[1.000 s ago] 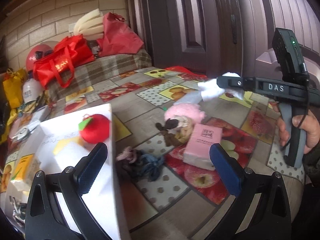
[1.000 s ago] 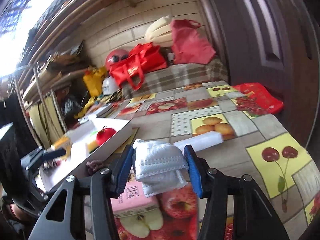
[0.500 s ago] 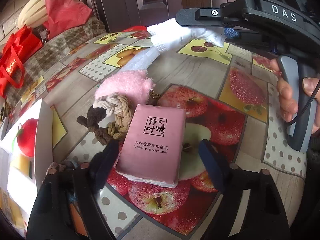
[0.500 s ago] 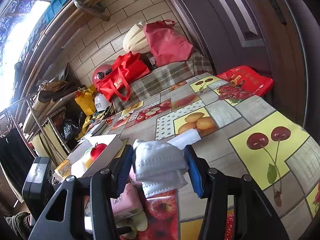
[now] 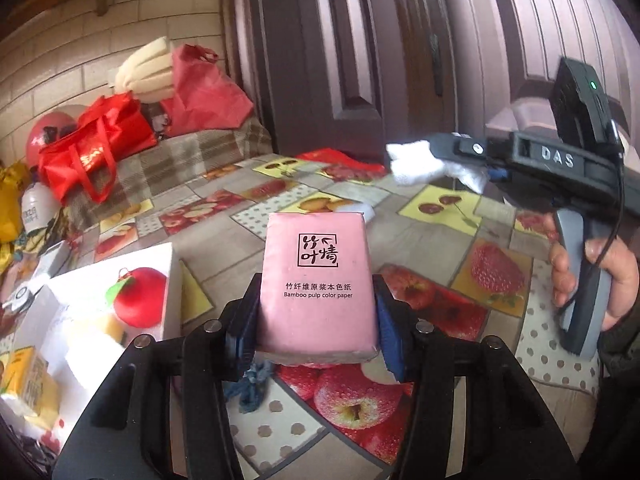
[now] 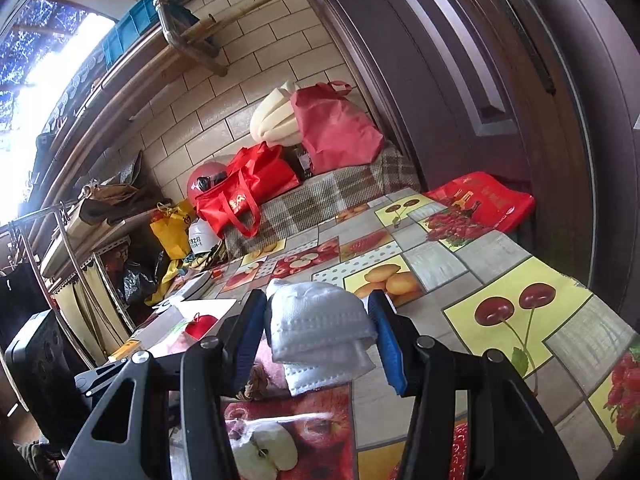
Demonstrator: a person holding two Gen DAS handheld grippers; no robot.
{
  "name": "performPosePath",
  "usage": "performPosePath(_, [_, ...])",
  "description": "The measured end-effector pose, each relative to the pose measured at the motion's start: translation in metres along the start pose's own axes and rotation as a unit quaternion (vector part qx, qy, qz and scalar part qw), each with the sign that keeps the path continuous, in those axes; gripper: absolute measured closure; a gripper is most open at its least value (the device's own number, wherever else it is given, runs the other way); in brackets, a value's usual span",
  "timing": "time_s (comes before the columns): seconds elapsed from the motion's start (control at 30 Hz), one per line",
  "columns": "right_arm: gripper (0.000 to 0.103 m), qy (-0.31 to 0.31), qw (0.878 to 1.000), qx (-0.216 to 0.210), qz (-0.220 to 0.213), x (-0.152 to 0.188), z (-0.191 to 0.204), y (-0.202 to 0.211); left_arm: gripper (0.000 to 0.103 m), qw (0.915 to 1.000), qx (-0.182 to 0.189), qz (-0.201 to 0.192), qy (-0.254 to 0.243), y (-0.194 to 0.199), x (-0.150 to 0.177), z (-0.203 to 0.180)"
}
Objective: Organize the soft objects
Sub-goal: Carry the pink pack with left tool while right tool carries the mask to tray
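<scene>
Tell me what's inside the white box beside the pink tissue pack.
The white box holds a red apple-shaped plush, pale yellow and white soft pieces, and a yellow pack. The left gripper covers its near corner.

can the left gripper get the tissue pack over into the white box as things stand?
Probably yes. The left gripper is shut on the pink tissue pack, lifted off the table, and the open white box lies close on its left with nothing between them. The right gripper is well off the other way.

Counted: one pink tissue pack (image 5: 318,280), one white cloth bundle (image 6: 318,330), one white box (image 5: 120,300), one red plush apple (image 5: 138,302), two red bags far left (image 5: 94,152), one yellow carton (image 5: 30,376).
</scene>
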State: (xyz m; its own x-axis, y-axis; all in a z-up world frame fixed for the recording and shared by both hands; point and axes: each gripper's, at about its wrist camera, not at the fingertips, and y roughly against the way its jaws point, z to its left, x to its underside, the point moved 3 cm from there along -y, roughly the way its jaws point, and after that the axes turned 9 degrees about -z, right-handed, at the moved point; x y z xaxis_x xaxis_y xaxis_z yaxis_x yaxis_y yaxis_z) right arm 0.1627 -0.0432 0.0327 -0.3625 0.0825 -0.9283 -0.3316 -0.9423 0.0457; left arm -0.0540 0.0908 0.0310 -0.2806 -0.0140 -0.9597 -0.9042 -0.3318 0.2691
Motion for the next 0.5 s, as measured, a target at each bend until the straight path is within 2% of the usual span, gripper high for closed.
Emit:
performPosePath(0.1, [0.050,-0.006,1.000,0.004,-0.013,0.001,0.004,0.006,0.053,0.9994,-0.019,-0.015,0.024,0.008,-0.002,0.015])
performPosePath(0.23, [0.050,0.015,1.000,0.010,-0.023,0.001,0.015,0.008,0.053,0.9993,-0.024,-0.026,0.014,0.021,-0.002,0.020])
performPosePath(0.5, [0.050,0.047,0.999,-0.015,-0.008,0.012,0.045,-0.002,0.053,0.9980,-0.047,-0.029,0.031,0.047,0.007,0.049])
